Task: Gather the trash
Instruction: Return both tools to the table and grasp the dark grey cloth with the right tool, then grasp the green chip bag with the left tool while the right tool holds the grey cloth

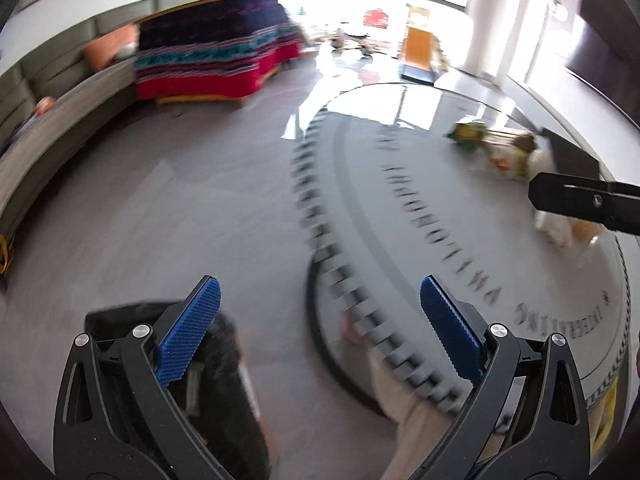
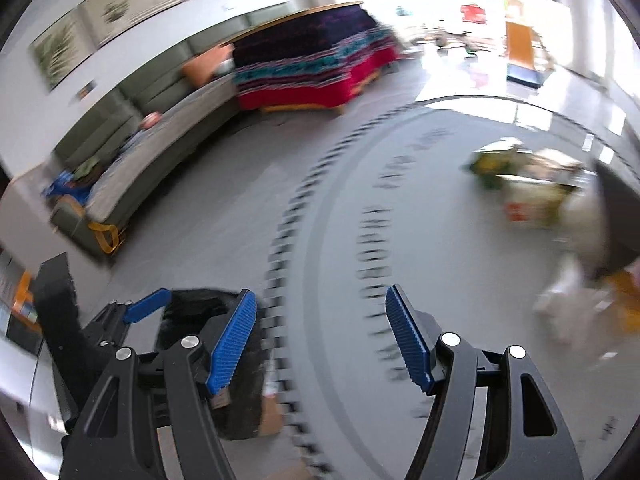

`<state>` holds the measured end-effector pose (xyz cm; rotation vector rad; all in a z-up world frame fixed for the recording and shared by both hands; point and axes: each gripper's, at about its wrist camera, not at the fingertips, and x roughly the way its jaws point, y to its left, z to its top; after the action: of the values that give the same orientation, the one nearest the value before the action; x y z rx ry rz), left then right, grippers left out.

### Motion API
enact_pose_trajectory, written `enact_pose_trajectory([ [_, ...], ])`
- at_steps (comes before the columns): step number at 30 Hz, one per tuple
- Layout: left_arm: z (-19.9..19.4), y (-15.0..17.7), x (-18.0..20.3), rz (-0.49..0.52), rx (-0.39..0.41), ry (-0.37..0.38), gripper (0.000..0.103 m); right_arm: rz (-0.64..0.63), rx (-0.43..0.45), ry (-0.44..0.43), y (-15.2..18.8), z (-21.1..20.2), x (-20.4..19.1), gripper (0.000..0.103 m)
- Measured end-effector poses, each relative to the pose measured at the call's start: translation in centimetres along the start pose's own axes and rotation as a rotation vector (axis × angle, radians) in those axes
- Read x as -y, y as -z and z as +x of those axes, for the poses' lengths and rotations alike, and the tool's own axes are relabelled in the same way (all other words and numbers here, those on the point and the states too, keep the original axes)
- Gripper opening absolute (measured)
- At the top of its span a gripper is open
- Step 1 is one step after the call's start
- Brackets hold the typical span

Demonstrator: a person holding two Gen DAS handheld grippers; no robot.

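A blurred heap of trash point(image 2: 532, 188) lies on the far right of our round grey table point(image 2: 400, 240), well ahead of both claws. Our right gripper point(image 2: 320, 340) and left gripper point(image 1: 320, 324) gape wide, empty, near the table's notched edge. Left lies open floor point(image 1: 180, 200), with a black bin point(image 2: 208, 320) below.

A blurred heap of trash point(image 2: 532, 188), green, yellow and white wrappers, is seen on the round grey table point(image 2: 440, 240). It is piled near the table's far right edge.
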<state>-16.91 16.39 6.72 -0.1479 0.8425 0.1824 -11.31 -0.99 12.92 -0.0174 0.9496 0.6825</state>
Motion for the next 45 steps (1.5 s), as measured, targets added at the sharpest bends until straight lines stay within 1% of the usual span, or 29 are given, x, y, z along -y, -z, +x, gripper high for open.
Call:
enact_pose_trajectory([
  [4, 1.4, -2.8, 4.1, 0.070, -0.001, 0.060, 0.097, 0.102, 0.046, 0.093, -1.2, -2.4, 6.3, 0.068],
  [5, 1.8, -3.2, 5.1, 0.086, -0.001, 0.072, 0.097, 0.117, 0.057, 0.112, -1.6, -3.0, 7.7, 0.068],
  [10, 3.5, -6.1, 10.1, 0.163, -0.012, 0.148, 0.097, 0.179, 0.101, 0.263, -3.3, -6.0, 14.9, 0.068],
  [13, 4.4, -7.8, 12.5, 0.187, -0.025, 0.178, 0.097, 0.204, 0.088, 0.334, -4.4, -6.6, 18.9, 0.068],
  [15, 5.0, -8.7, 13.6, 0.205, -0.034, 0.199, 0.097, 0.214, 0.078, 0.376, -5.0, -6.7, 20.8, 0.068],
  [16, 5.5, -9.4, 14.4, 0.215, -0.040, 0.205, 0.097, 0.225, 0.062, 0.394, -5.4, -6.4, 23.1, 0.068],
  [19, 7.1, -10.7, 16.1, 0.247, -0.057, 0.226, 0.097, 0.224, 0.023, 0.392, -5.8, -5.5, 25.2, 0.068],
  [21, 7.9, -11.3, 17.1, 0.292, -0.064, 0.256, 0.097, 0.205, -0.013, 0.394, -5.9, -4.5, 26.3, 0.068],
  [24, 9.7, -12.1, 19.0, 0.425, -0.086, 0.280, 0.097, 0.162, -0.050, 0.432, -5.8, -3.6, 26.4, 0.068],
  [26, 10.5, -12.4, 19.7, 0.476, -0.096, 0.275, 0.097, 0.133, -0.076, 0.451, -5.7, -2.7, 26.8, 0.068],
  [27, 11.0, -12.8, 20.0, 0.492, -0.102, 0.263, 0.097, 0.126, -0.091, 0.454, -5.7, -2.3, 27.1, 0.066],
  [28, 11.4, -13.1, 20.1, 0.492, -0.108, 0.258, 0.097, 0.128, -0.101, 0.449, -5.8, -2.1, 27.2, 0.049],
  [29, 11.8, -13.4, 20.1, 0.485, -0.115, 0.257, 0.097, 0.144, -0.116, 0.417, -5.8, -1.8, 27.6, 0.040],
  [31, 12.5, -14.3, 19.7, 0.448, -0.126, 0.270, 0.097, 0.168, -0.102, 0.381, -6.1, -2.0, 28.0, 0.027],
  [33, 12.9, -15.0, 19.4, 0.410, -0.134, 0.292, 0.097, 0.173, -0.082, 0.381, -6.5, -2.5, 28.1, 0.025],
  [36, 13.6, -16.0, 19.7, 0.384, -0.135, 0.293, 0.097, 0.205, -0.035, 0.360, -7.3, -3.8, 28.4, 0.023],
  [39, 14.5, -17.3, 20.4, 0.367, -0.126, 0.287, 0.097, 0.226, 0.035, 0.349, -8.6, -5.5, 28.4, 0.023],
  [42, 15.4, -18.5, 20.9, 0.360, -0.126, 0.292, 0.097, 0.237, 0.085, 0.346, -9.5, -6.6, 28.4, 0.023],
  [45, 17.1, -19.8, 21.5, 0.358, -0.144, 0.287, 0.097, 0.260, 0.146, 0.317, -10.3, -7.9, 28.5, 0.023],
])
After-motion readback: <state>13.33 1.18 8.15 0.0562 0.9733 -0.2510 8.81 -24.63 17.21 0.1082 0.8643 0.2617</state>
